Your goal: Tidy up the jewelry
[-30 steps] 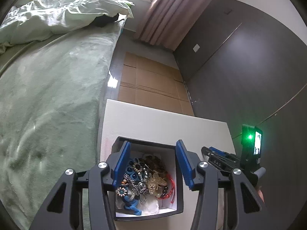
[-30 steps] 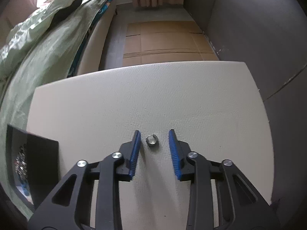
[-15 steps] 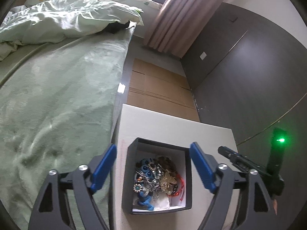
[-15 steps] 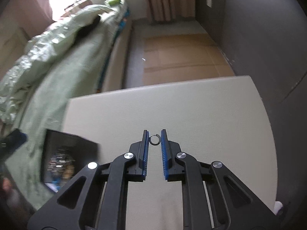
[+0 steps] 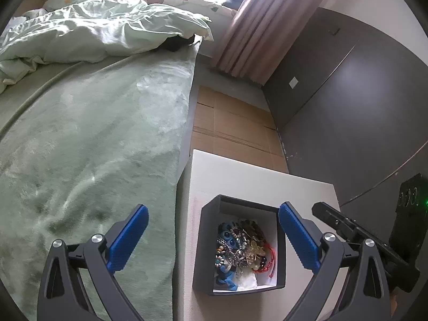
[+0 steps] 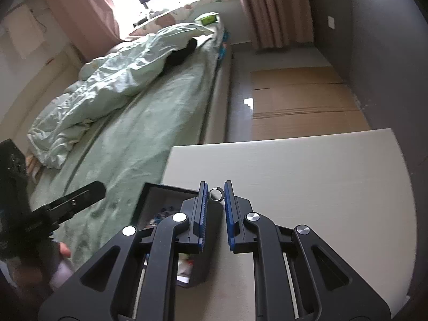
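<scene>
Table (image 5: 240, 179) stands beside green bed (image 5: 93, 139), cardboard (image 5: 232, 123) beyond.

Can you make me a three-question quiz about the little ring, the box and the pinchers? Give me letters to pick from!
1. Where is the ring?
A. Between the right gripper's pads
B. In the box
C. On the bed

2. What colour are the gripper pads?
A. Red
B. Blue
C. Yellow

3. How is the box?
A. Shut with a lid
B. Upside down
C. Open, with jewelry inside

Answers:
1 A: the ring sits pinched at the tips of the right gripper's pads, above the table.
2 B: the pads on both grippers are blue.
3 C: the left wrist view looks straight into the box at a pile of beads and bracelets.
</scene>
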`<state>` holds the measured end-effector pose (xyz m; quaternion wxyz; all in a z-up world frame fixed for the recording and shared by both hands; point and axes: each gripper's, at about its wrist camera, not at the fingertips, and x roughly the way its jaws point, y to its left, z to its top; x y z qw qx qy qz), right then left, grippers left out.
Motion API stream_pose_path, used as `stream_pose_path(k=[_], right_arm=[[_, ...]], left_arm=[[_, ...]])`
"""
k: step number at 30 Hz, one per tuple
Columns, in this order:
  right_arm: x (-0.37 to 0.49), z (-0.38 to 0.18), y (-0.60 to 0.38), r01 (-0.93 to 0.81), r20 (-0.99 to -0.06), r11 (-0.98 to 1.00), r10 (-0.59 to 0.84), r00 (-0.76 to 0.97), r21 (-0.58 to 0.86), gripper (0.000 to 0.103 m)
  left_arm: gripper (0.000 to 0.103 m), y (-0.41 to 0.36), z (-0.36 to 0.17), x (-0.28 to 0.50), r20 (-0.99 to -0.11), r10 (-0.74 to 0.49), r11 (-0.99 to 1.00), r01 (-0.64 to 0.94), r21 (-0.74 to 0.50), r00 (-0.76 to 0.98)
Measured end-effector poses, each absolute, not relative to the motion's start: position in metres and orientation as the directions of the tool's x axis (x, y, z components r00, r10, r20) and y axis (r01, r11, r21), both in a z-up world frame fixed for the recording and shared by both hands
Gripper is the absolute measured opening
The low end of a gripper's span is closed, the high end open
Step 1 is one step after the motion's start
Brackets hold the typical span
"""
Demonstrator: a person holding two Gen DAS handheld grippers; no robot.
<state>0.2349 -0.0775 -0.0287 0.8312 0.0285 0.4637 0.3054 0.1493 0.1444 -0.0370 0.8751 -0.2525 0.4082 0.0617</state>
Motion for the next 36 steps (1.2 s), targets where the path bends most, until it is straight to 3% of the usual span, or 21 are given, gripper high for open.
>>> stream_pose_path(k=[8, 9, 10, 12, 24, 28, 36], right_arm=[[0.230, -0.031, -0.060, -0.511, -0.734, 0.750, 0.611, 0.295, 0.420, 0.016], [0.230, -0.031, -0.059, -0.512, -0.732, 0.742, 0.621, 0.280, 0.434, 0.034], [0.228, -0.030, -0.061, -0.511, -0.724, 0.741, 0.626, 0.291, 0.435, 0.061], [0.224, -0.024, -0.069, -0.505, -0.706, 0.757, 0.617, 0.348, 0.414, 0.074], [0.201, -0.013, -0.112, -0.461, -0.699, 0.788, 0.594, 0.398, 0.408, 0.074], [0.184, -0.008, -0.127, -0.437, -0.690, 0.803, 0.582, 0.430, 0.405, 0.086], [0.152, 0.008, -0.145, -0.441, -0.699, 0.834, 0.532, 0.478, 0.333, 0.094]], left_arm=[[0.094, 0.143, -0.033, 0.148, -0.739, -0.109, 0.872, -0.292, -0.392, 0.664], [0.094, 0.142, -0.032, 0.147, -0.738, -0.106, 0.876, -0.288, -0.386, 0.666], [0.094, 0.140, -0.031, 0.147, -0.738, -0.101, 0.879, -0.288, -0.380, 0.667], [0.094, 0.137, -0.028, 0.144, -0.734, -0.093, 0.886, -0.281, -0.370, 0.673], [0.094, 0.118, -0.006, 0.114, -0.693, -0.088, 0.902, -0.238, -0.361, 0.716], [0.094, 0.106, -0.002, 0.105, -0.689, -0.093, 0.914, -0.213, -0.346, 0.719], [0.095, 0.073, 0.014, 0.078, -0.652, -0.067, 0.949, -0.153, -0.275, 0.755]])
